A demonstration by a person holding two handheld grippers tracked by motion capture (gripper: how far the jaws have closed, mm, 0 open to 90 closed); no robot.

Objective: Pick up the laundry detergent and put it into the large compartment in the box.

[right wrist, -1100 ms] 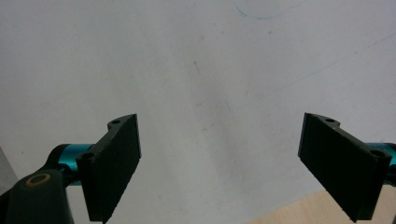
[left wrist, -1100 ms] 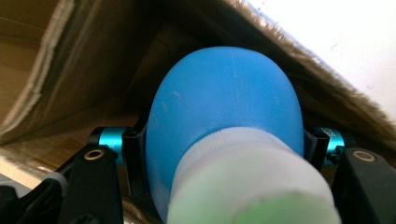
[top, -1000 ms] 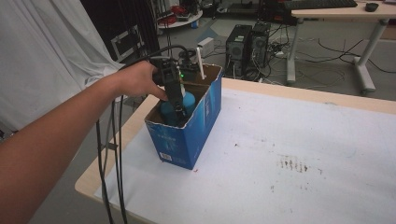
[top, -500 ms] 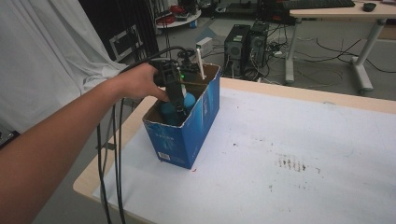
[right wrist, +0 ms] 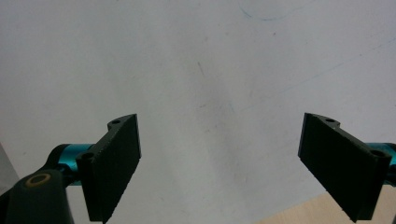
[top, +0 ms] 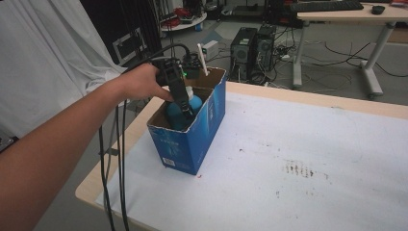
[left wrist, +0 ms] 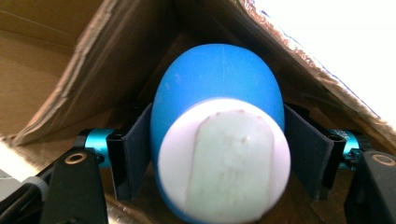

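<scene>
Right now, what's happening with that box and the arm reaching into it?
A person's left gripper is down inside the open blue cardboard box on the white-covered table. Its black fingers sit against both sides of a blue plastic bottle with a white cap. The right gripper is open over bare tabletop, holding nothing.

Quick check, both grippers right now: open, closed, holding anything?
Left gripper: closed on the blue bottle inside the blue box.
Right gripper: open, jaws wide apart, holding nothing, over the white table cover.
</scene>
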